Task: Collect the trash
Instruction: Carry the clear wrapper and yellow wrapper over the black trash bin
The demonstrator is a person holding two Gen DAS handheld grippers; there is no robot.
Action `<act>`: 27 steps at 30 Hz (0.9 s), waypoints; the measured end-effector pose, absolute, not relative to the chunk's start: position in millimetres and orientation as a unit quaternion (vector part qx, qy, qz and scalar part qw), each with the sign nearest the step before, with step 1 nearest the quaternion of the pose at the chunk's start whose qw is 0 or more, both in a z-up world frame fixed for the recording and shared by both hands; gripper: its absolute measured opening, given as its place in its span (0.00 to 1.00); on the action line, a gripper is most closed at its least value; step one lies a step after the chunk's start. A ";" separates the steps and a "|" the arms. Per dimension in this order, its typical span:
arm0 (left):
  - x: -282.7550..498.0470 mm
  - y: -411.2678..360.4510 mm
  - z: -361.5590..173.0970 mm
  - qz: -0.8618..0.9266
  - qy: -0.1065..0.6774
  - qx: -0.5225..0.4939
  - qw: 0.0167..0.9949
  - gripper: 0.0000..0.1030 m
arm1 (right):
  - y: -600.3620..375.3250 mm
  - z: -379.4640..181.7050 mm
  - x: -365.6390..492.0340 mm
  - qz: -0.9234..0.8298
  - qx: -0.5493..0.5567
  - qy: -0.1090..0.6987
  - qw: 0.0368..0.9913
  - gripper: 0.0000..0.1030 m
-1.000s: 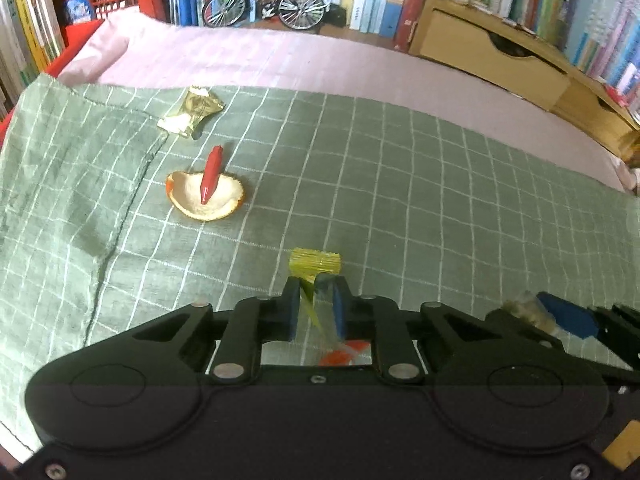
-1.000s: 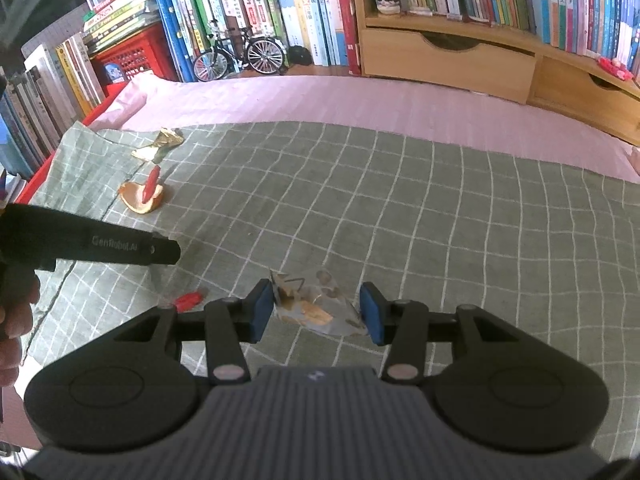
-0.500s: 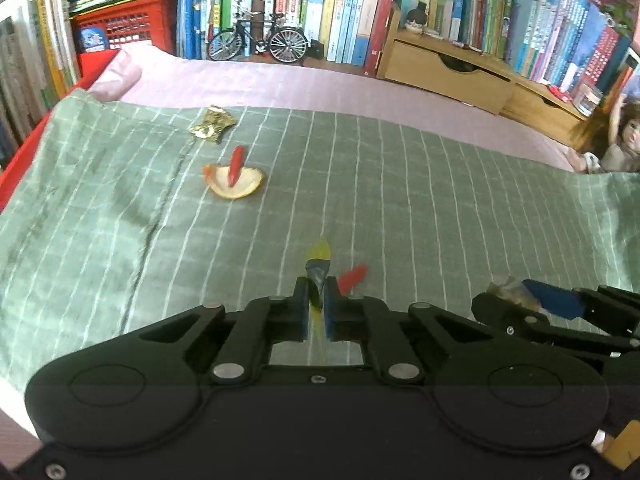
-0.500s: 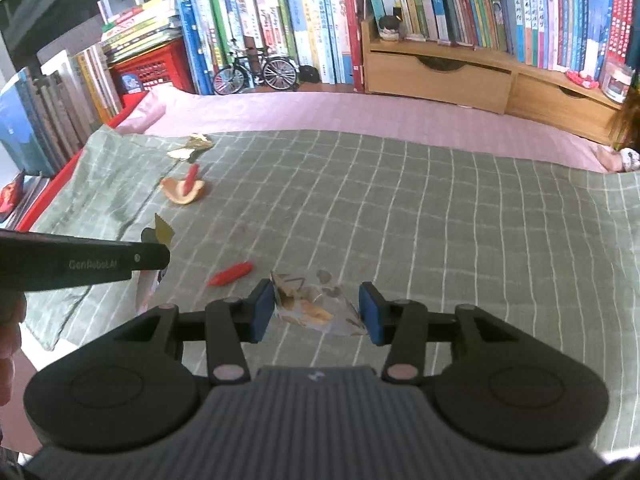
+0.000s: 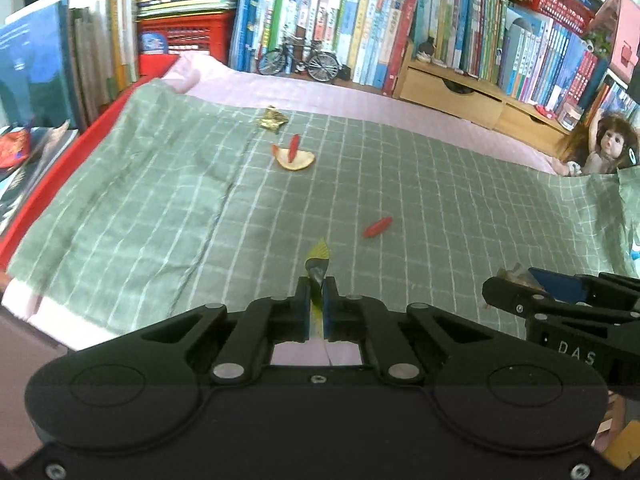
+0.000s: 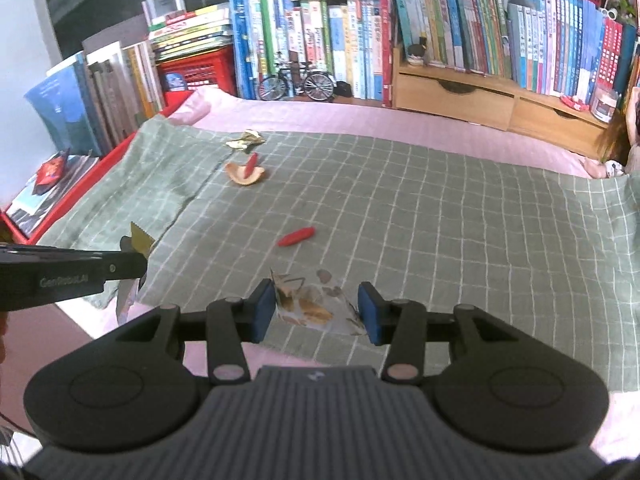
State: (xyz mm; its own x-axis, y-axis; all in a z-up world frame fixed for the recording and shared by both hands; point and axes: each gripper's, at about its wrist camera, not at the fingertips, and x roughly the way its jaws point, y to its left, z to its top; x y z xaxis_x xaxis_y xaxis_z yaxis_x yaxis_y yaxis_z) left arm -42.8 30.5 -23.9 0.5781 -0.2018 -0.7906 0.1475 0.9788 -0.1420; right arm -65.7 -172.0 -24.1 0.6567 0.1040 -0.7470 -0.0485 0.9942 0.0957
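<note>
While L gripper (image 5: 316, 296) pinches yellow wrapper (image 5: 318, 258), R gripper (image 6: 316, 312) clamps crumpled clear wrapper (image 6: 310, 304) btwn pads

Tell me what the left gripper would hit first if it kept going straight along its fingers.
Probably the green checked cloth, just past the yellow wrapper pinched in the left gripper. The loose red chili lies slightly right of that line; depth is uncertain.

You are in a home, in what looks like a child's bedroom or reading room. Upright books (image 6: 348, 40) pack the back wall, with a red plastic crate (image 6: 196, 68) among them. A model bicycle (image 6: 296, 84) stands before the books beside a wooden drawer unit (image 6: 452, 96), and a doll (image 5: 600, 148) sits by the green checked cloth (image 6: 440, 220) over pink bedding (image 6: 320, 118).
</note>
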 end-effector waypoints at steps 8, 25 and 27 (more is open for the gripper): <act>-93.0 64.0 -17.1 -0.080 0.440 -0.039 0.894 0.05 | -150.4 -21.1 -95.2 0.065 0.025 0.417 0.906 0.44; -180.6 98.1 -98.1 -0.032 0.526 -0.059 0.848 0.05 | -107.4 -85.0 -143.2 0.179 0.032 0.496 0.849 0.34; -187.0 100.2 -110.7 -0.028 0.536 -0.064 0.841 0.05 | -105.8 -95.5 -142.2 0.190 0.049 0.509 0.838 0.34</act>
State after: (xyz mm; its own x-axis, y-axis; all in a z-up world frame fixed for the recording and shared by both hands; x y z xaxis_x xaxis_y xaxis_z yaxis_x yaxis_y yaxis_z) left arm -187.0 100.2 -110.7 0.4230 -0.1161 -0.8987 -0.0210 0.9902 -0.1378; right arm -142.2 -105.8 -95.5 0.4093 0.3684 -0.8347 -0.2686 0.9230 0.2757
